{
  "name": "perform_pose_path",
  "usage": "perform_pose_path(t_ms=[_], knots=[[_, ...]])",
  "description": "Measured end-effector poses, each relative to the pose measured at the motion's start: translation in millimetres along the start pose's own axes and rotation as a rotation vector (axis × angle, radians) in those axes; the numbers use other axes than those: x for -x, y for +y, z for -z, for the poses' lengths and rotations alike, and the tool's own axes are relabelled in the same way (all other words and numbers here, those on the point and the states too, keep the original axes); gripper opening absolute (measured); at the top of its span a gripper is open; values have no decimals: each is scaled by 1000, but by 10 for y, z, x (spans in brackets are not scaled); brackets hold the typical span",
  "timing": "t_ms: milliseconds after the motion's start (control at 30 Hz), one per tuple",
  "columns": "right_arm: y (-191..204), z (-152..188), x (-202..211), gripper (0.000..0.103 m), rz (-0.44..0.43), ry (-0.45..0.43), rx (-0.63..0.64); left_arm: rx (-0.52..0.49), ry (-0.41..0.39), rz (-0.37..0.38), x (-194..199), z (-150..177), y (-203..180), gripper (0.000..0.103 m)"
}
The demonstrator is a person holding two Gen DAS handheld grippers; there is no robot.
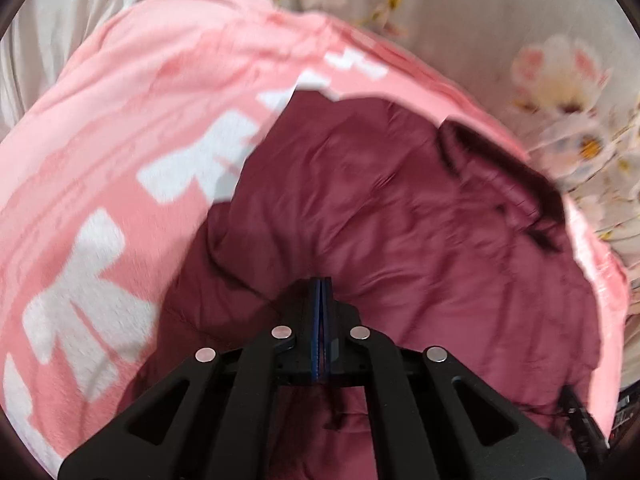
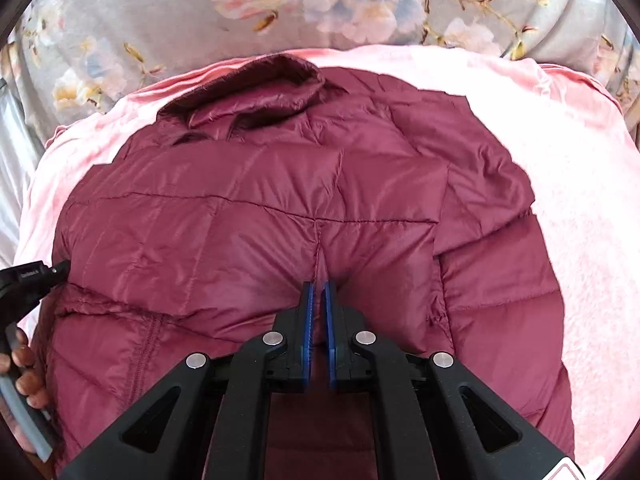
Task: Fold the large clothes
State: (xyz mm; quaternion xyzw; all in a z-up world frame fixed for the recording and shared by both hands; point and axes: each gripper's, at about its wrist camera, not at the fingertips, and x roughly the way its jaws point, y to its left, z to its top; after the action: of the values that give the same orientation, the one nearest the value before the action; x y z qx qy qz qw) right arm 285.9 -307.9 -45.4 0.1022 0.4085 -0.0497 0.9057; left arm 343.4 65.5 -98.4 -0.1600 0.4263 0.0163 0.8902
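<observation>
Motion blur smears the left view; both tools, left tool (image 1: 321, 280) and right tool (image 2: 319, 283), pinch the maroon jacket (image 2: 256, 208).

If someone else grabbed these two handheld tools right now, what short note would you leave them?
Left tool: shut, tips against the maroon puffer jacket; a pinch can't be confirmed.
Right tool: shut on a pinch of jacket fabric near its middle.
Jacket lies on the pink blanket over the floral bedsheet, collar at the far end.
Done: folding looks partly started.
Left: finish folding, then flatten.
</observation>
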Motion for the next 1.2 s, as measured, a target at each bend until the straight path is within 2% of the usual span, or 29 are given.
perform_pose_path(t_ms=[233, 333, 433, 500, 567, 700, 767, 933, 1133, 1200], knots=[[18, 26, -45, 3, -16, 6, -12, -44, -39, -29, -68, 96, 16, 0], [23, 0, 67, 9, -29, -18, -13, -54, -33, -48, -21, 78, -42, 0], [-11, -129, 246, 14, -85, -77, -40, -18, -52, 75, 197, -35, -123, 1], [-75, -322, 309, 26, -169, -102, -100, -25, -79, 131, 328, -151, -262, 10], [-130, -536, 319, 37, -248, -118, -162, -13, -82, 220, 385, -316, -455, 31], [-174, -955, 195, 48, -317, -154, -233, 31, -40, 344, 240, -549, -823, 36], [-193, -1083, 75, 49, -335, -144, -260, 67, -11, 363, 39, -634, -979, 42], [-248, -1279, -344, 50, -387, -84, -363, 195, 116, 412, -533, -714, -1054, 42], [-230, -1334, -725, 50, -441, -26, -448, 249, 178, 436, -921, -757, -1080, 42], [-177, -1346, -805, 49, -433, -18, -449, 266, 189, 447, -975, -751, -1078, 40]])
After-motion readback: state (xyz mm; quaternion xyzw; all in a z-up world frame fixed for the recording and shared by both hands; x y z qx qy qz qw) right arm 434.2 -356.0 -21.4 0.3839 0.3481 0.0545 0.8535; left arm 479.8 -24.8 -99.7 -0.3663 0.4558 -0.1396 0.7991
